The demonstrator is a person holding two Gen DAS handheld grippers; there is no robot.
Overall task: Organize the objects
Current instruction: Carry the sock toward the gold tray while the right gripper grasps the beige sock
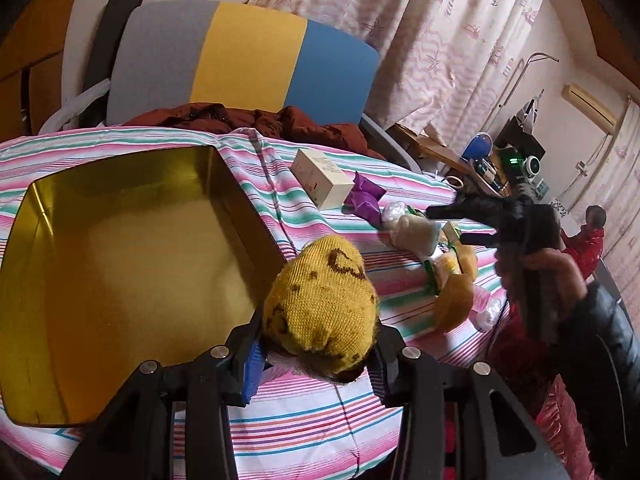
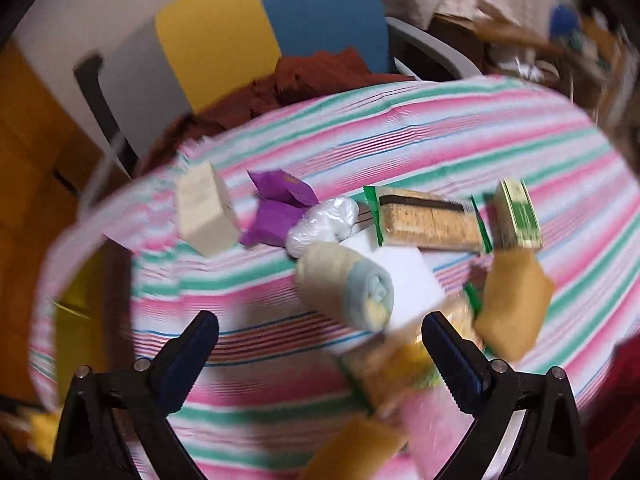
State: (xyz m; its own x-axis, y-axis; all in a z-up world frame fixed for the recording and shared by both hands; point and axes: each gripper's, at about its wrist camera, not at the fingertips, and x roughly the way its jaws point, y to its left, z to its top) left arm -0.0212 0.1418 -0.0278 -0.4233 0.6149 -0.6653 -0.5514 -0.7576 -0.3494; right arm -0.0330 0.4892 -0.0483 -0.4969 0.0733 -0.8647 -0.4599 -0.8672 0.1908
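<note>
One empty gold tin point(image 1: 120, 248) sits at the left of the striped bench point(image 1: 312, 432), and the left claw point(image 1: 316, 354), clamped on a yellow knitted sock ball point(image 1: 320, 300), hangs just off its right rim; carry it over the wall before letting go. The right claw point(image 2: 320, 344) gapes wide and empty above the rolled towel point(image 2: 344, 284); steady it before closing.

The left gripper point(image 1: 320, 344) is clamped on a yellow sock point(image 1: 320, 300), while the right gripper point(image 2: 320, 344), gripped by a dark-sleeved hand point(image 1: 556, 276), is held with its jaws spread wide and empty.
</note>
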